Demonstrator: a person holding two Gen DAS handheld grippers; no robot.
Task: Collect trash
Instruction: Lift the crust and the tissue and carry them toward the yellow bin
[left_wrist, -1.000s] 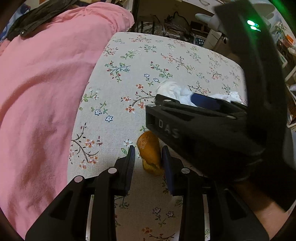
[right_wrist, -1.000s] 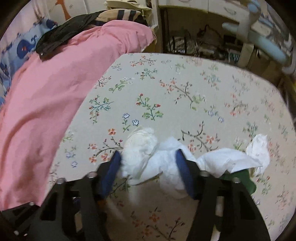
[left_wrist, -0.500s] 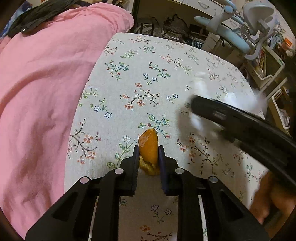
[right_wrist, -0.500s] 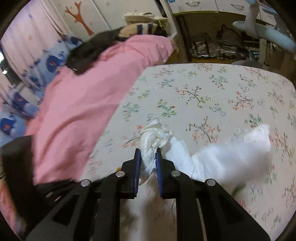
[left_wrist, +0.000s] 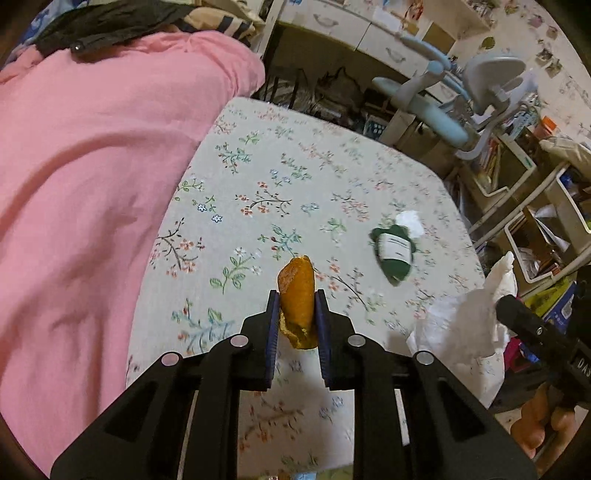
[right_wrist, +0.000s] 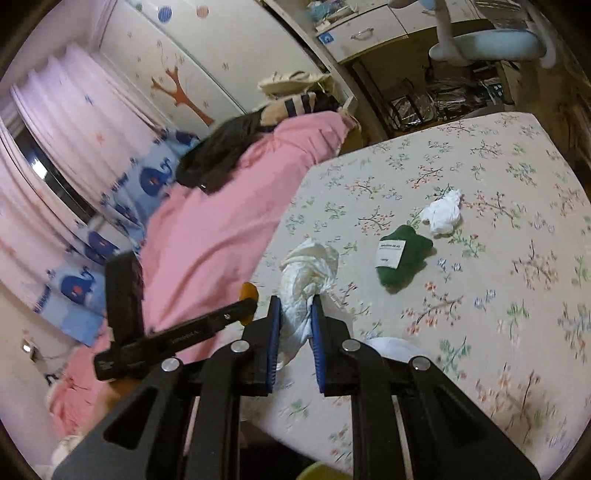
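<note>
My left gripper (left_wrist: 295, 306) is shut on an orange peel (left_wrist: 297, 291) and holds it above the floral bed sheet (left_wrist: 295, 177). My right gripper (right_wrist: 295, 310) is shut on a crumpled white tissue (right_wrist: 306, 269), lifted off the bed near its edge; that tissue also hangs at the right of the left wrist view (left_wrist: 465, 332). A second crumpled white tissue (right_wrist: 443, 212) lies on the sheet beside a dark green folded sock with a white label (right_wrist: 400, 254). Both show in the left wrist view, tissue (left_wrist: 410, 221) and sock (left_wrist: 393, 251).
A pink blanket (left_wrist: 92, 184) covers the left of the bed. A blue-grey desk chair (left_wrist: 461, 103), drawers and cluttered shelves (left_wrist: 535, 206) stand past the bed's far and right edges. A yellow-green rim (right_wrist: 321, 470) shows at the bottom of the right wrist view.
Both grippers closed, the left on the orange peel and the right on the tissue. Both lifted their loads off the sheet and drew back toward the bed's edge, uncovering the green sock.
</note>
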